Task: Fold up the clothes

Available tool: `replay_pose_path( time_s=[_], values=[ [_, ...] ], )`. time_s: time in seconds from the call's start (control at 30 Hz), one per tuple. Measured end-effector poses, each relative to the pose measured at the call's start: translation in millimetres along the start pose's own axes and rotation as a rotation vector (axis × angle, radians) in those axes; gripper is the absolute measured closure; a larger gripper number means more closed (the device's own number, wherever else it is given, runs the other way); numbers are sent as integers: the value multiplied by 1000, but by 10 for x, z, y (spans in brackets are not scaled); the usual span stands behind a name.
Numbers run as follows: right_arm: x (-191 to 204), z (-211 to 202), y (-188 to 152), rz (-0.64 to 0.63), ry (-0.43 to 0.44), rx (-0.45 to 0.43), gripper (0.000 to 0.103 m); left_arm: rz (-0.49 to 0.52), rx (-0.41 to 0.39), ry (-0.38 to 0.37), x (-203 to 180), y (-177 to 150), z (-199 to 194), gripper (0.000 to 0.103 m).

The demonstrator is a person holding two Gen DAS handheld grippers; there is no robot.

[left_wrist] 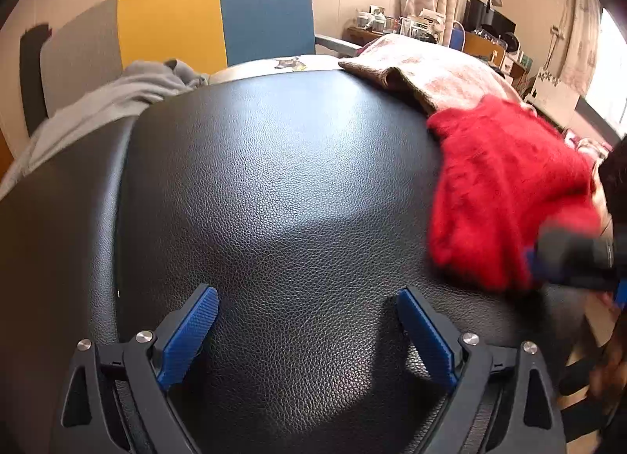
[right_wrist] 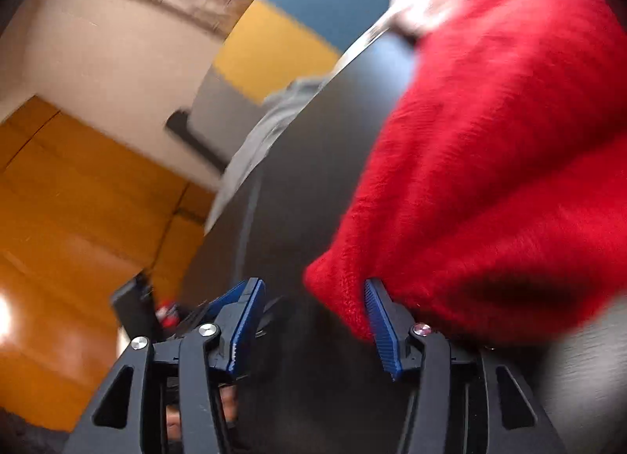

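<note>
Sweater [left_wrist: 505, 187], red and fuzzy, lies beside my right gripper [right_wrist: 313, 320], maybe touching one finger; both my grippers gape, left gripper [left_wrist: 307, 324] empty.

Red fuzzy garment [left_wrist: 505, 187], grey garment [left_wrist: 113, 97], black pebbled table cover [left_wrist: 282, 187].

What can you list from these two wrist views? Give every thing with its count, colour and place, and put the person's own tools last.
table: one, black leather-textured top, fills the middle.
red garment: one, red and fluffy, right side of table.
pink cloth: one, pinkish, far right, behind the red garment.
grey garment: one, grey, far left edge of table.
chair: one, grey, yellow and blue panels, behind the table.
left gripper: one, black with blue fingers, open over bare table.
right gripper: one, black with blue fingers, open; red garment's edge lies against its right finger.
</note>
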State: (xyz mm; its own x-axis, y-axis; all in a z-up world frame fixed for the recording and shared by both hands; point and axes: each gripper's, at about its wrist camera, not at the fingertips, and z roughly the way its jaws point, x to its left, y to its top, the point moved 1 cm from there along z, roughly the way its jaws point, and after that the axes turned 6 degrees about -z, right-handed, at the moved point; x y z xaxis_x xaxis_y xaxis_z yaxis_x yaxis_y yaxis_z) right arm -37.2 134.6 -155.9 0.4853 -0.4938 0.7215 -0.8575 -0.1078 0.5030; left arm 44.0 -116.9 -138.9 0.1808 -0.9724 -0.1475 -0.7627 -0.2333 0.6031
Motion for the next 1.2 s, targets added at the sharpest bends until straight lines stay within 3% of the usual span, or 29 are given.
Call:
replay_pose_path(
  time_s=[0.03, 0.07, 0.1, 0.17, 0.2, 0.27, 0.33, 0.43, 0.53, 0.77, 0.87, 0.93, 0.97, 1.0, 1.07, 1.13, 1.2],
  values=[
    [56, 21, -14, -21, 7, 21, 40, -35, 14, -35, 52, 46, -22, 16],
    [105, 3, -25, -35, 19, 40, 39, -92, 29, -106, 121, 111, -41, 24],
    [154, -14, -37, -50, 32, 59, 38, -152, 47, -181, 186, 177, -51, 26],
    [146, -155, -12, -64, 30, 66, 29, -290, 111, -364, 270, 319, 11, 26],
    [109, -246, -9, -64, 18, 67, 19, -328, 131, -401, 266, 383, 63, 26],
    [-1, -411, -46, -49, -20, 92, 14, -314, 141, -413, 162, 508, 151, 26],
    [-6, -792, -401, -30, -26, 115, 14, -283, 142, -424, 2, 618, 236, 26],
    [32, -1133, -421, -61, -40, 92, 12, -261, 160, -439, -210, 816, 441, 26],
    [156, -995, -279, -48, -67, 37, 3, -265, 195, -481, -348, 1003, 706, 26],
    [-66, -1097, -186, 28, -134, -45, 3, -280, 308, -606, -770, 1295, 1257, 25],
    [-146, -1050, -189, 75, -164, -78, 2, -258, 394, -683, -986, 1356, 1393, 26],
    [-226, -1115, -223, 109, -184, -103, 0, -211, 417, -687, -1111, 1342, 1361, 40],
    [-271, -1154, -241, 127, -195, -115, 0, -217, 419, -684, -1117, 1308, 1336, 75],
    [-324, -1178, -262, 151, -205, -124, 0, -222, 420, -682, -1123, 1275, 1311, 89],
    [-363, -1136, -296, 173, -200, -133, 0, -295, 393, -723, -1012, 1184, 1207, 92],
    [-296, -1058, -297, 148, -209, -118, 0, -331, 308, -745, -821, 1088, 982, 92],
    [-172, -921, -304, 111, -196, -74, 0, -327, 215, -713, -580, 956, 635, 93]
  ],
)
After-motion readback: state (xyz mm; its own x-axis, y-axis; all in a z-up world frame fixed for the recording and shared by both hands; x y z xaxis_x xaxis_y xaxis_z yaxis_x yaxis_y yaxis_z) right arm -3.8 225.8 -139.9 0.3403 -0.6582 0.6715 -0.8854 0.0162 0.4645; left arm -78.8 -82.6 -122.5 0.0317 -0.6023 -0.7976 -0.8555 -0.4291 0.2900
